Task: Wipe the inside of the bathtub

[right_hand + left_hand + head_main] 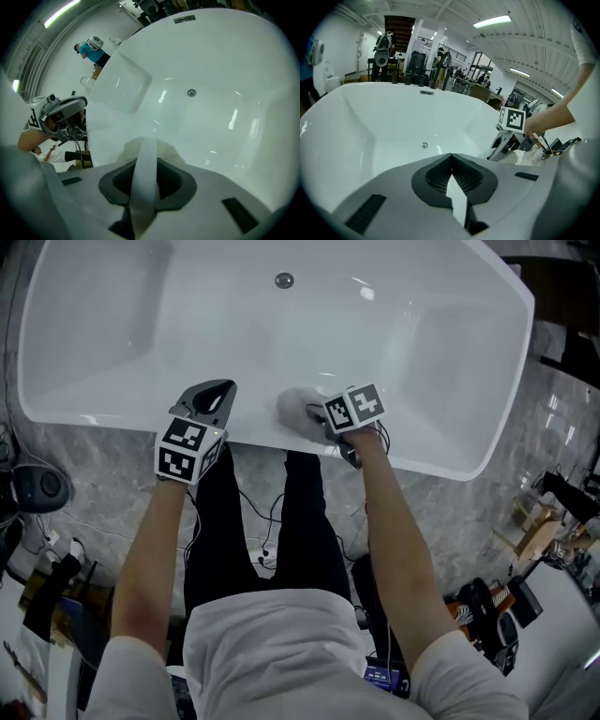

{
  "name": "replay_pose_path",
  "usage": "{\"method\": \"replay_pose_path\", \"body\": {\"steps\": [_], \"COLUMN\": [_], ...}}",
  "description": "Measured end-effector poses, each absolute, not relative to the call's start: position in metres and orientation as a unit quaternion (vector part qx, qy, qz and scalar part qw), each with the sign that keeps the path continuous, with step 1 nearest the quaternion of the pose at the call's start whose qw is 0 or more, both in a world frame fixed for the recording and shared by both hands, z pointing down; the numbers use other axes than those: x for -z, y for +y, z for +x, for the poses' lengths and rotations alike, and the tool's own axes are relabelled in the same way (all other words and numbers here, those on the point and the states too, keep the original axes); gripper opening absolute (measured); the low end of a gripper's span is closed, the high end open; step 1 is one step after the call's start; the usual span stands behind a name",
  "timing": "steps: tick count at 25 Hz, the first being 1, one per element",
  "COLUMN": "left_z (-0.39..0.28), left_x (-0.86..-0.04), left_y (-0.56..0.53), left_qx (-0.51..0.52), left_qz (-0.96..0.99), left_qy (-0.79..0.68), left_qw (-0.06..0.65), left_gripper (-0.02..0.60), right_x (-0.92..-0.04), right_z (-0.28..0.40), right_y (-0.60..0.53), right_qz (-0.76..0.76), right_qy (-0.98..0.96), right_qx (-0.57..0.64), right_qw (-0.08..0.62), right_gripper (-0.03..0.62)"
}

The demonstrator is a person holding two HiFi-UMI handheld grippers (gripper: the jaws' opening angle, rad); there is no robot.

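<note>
A white bathtub [427,334] is seen from above, with its drain [284,280] at 12 o'clock. A pale cloth [295,407] is clamped in the jaws of the right gripper [319,418] at the near wall, 6 o'clock from the drain. The left gripper [221,388] is held at the cloth's 9 o'clock, its jaws brought together on nothing.
</note>
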State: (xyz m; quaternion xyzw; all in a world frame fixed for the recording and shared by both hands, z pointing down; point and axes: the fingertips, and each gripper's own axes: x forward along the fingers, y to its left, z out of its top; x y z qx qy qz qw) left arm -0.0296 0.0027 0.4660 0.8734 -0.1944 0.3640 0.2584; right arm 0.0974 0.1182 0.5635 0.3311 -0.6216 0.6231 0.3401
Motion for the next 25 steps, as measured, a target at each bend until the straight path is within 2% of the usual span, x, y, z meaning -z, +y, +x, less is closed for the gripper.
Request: {"method": "replay_pose_path", "body": {"steps": [15, 25], "left_z": [-0.128, -0.200], "left_x": [-0.465, -0.469], "left_y": [-0.045, -0.081], "left_qx": [-0.334, -0.319], "left_qz": [0.861, 0.844], "left_qy": [-0.253, -0.311], "left_qw": [0.290, 0.298], "left_gripper": [0.008, 0.008], "right_x": [-0.564, -0.559], "right_z": [-0.016, -0.094], "right_y": [0.049, 0.002], "right_qz": [0.295, 0.278], "right_qy": [-0.659, -0.684], "right_qx": [-0.592, -0.580], "right_qw": [0.358, 0.344], "right_gripper": [0.092, 0.091]}}
